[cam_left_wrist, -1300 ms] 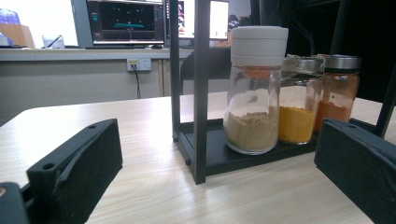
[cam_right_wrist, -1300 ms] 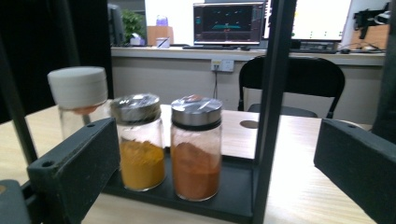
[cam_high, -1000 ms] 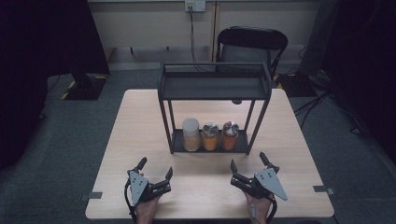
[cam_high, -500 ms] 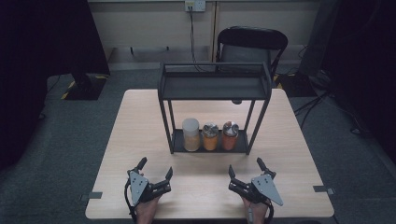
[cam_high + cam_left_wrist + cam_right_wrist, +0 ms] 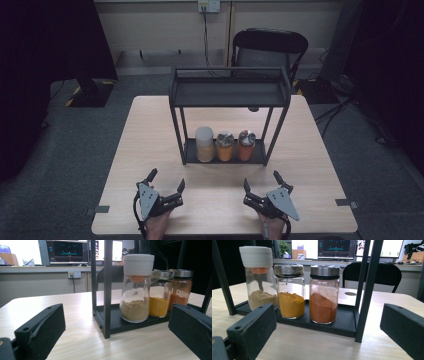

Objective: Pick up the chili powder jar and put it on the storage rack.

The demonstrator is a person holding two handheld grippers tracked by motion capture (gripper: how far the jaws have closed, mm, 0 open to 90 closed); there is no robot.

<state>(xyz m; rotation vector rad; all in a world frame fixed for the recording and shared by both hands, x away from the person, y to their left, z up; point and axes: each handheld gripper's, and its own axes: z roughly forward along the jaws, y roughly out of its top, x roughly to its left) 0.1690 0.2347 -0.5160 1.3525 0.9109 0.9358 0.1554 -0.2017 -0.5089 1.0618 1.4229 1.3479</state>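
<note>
nothing's started yet: both hand-held grippers, left (image 5: pixel 164 186) and right (image 5: pixel 261 187), sit wide open and empty at bottom of frame, three jars (image 5: pixel 225 145) untouched on rack's (image 5: pixel 230 94) lower shelf mid-frame.

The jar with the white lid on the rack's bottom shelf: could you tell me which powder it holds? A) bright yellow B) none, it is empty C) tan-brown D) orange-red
C: the jar with the white lid holds a tan-brown powder, while the yellow powder jar and the orange-red powder jar beside it carry metal lids.
</note>
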